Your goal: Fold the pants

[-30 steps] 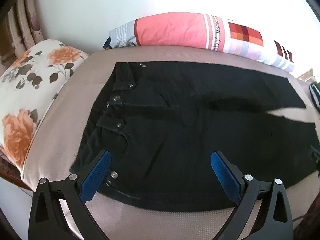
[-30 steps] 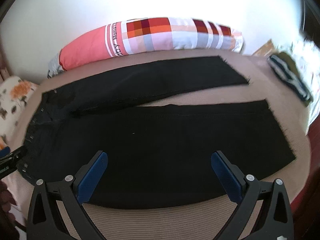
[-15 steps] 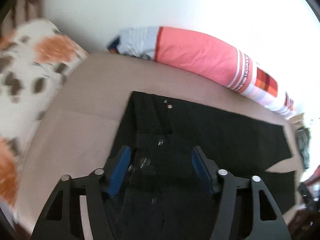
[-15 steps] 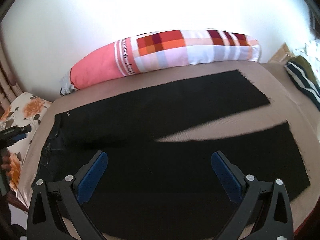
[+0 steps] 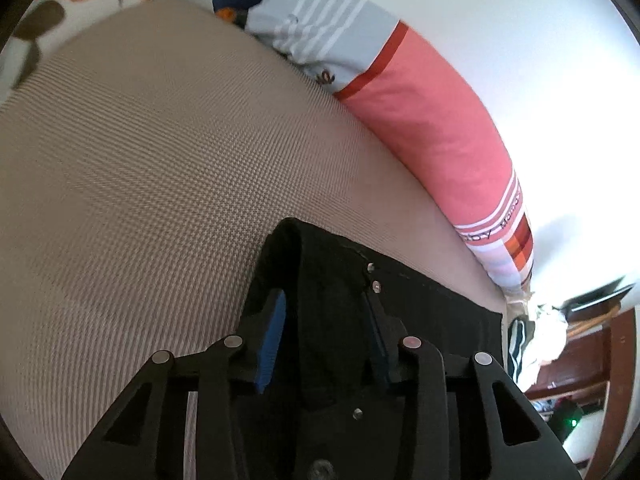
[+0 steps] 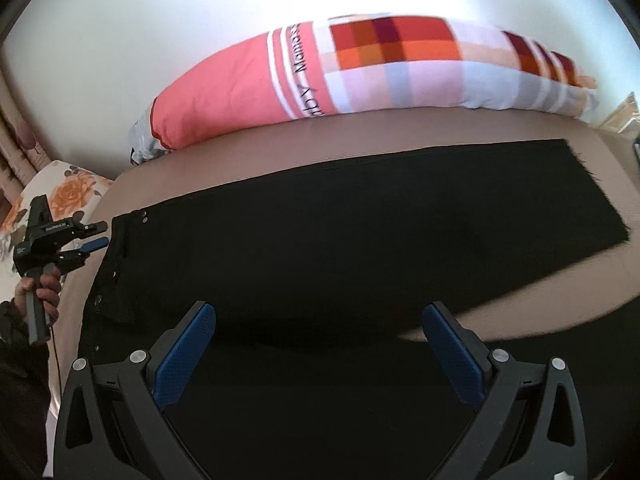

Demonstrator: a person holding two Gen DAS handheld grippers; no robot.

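My left tongs (image 5: 326,328) were closing, their blue-padded fingers (image 5: 272,340) standing either side of a raised fold at the waistband corner of the black denim pants (image 5: 332,300). The fabric stood between the pads, but I could not tell whether they were pressing it yet. Two silver rivets (image 5: 373,277) sat on the cloth at about one o'clock from the tips. The pants lay on the beige textured mattress cover (image 5: 140,180), which filled the view from nine to twelve o'clock.

My right tongs (image 6: 320,348) were spread wide and held nothing, with the pants (image 6: 360,248) lying flat beneath and beyond them, one leg reaching toward three o'clock and ending in a frayed hem (image 6: 600,196). At nine o'clock in that view my left hand (image 6: 42,288) gripped the handle of the left tongs (image 6: 94,238), whose tips pointed at the waistband end.

At twelve o'clock, against the white wall, lay the long coral-pink bolster with a checked orange, red and lilac section (image 6: 360,68). Writing ran along its white stripes; I could read "Mama" and part of "baby". A cream pillow with orange flowers (image 6: 72,192) lay at ten o'clock.
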